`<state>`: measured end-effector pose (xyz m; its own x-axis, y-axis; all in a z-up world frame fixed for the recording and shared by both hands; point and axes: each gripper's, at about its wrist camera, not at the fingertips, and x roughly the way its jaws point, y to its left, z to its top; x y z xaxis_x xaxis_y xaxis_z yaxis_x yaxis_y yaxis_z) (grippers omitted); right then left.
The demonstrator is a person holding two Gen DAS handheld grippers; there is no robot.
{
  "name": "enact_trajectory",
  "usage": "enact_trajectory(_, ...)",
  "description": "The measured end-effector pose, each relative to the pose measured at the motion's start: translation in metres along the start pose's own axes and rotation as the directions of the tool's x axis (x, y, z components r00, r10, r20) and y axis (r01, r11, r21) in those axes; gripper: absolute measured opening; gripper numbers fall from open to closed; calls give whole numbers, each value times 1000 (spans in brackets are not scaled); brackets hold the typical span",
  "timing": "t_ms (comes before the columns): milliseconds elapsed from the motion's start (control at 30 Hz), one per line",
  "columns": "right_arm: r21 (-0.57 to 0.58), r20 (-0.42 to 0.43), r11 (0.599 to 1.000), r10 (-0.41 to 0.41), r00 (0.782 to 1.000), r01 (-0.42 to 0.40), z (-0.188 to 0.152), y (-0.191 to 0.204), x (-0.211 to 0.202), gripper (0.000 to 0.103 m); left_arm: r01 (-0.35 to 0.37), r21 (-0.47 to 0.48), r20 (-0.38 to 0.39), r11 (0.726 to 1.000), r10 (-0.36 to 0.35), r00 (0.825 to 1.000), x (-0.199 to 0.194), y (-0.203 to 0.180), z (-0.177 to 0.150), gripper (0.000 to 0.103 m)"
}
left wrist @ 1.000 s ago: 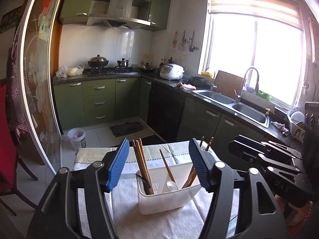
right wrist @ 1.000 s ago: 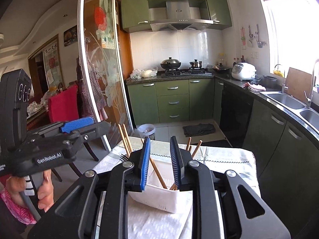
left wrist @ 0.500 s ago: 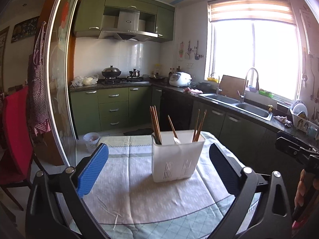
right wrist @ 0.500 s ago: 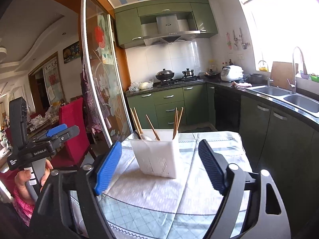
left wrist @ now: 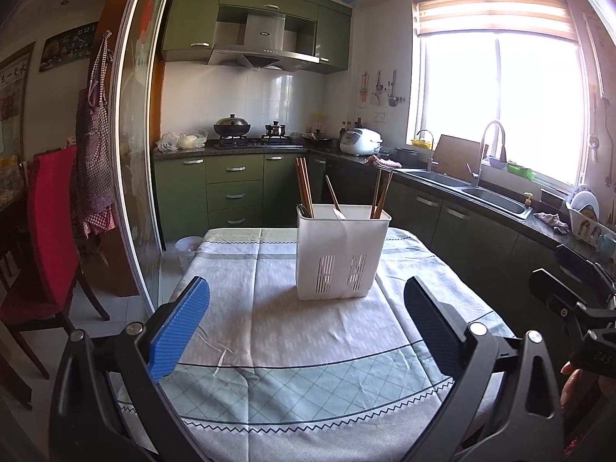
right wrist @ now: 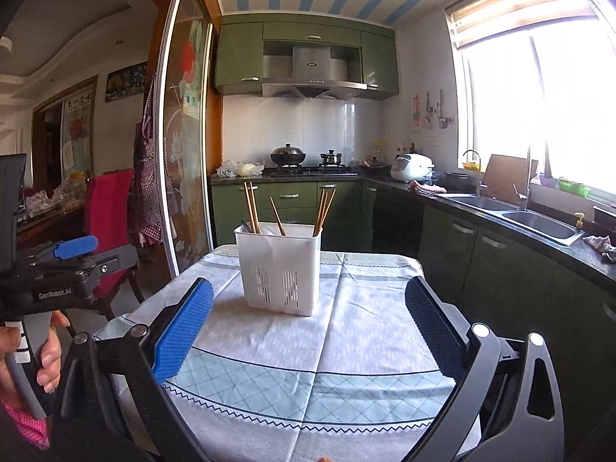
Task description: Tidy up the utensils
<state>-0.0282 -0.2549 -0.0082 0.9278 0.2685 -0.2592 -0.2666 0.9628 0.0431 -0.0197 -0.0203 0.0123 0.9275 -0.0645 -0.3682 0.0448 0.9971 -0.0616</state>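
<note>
A white utensil holder [left wrist: 340,256] stands upright on the cloth-covered table [left wrist: 269,331], toward its far half and a little right of centre in the left wrist view. Wooden chopsticks [left wrist: 304,186] stick up out of its left end, one more stick leans in the middle, and another pair rises at the right end [right wrist: 323,211]; a pale spoon handle just shows above the rim. The left gripper [left wrist: 306,313] hangs over the near part of the table with its jaws spread wide and nothing between them. The right gripper [right wrist: 308,317] has its jaws still opening, nearly as wide as they go, also empty. Both are well apart from the holder.
</note>
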Motion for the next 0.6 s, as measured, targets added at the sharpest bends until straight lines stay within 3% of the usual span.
enact_trajectory(167, 3, -24, 999, -48, 999, 48, -3, -7, 13, 99, -7, -3, -30, 1000, 7, 1000, -1, 2, -6, 96)
enact_trajectory(600, -23, -30, 997, -75, 997, 74, -11, -3, 6, 99, -40, -12, -22, 999, 40, 999, -21, 3, -17, 96)
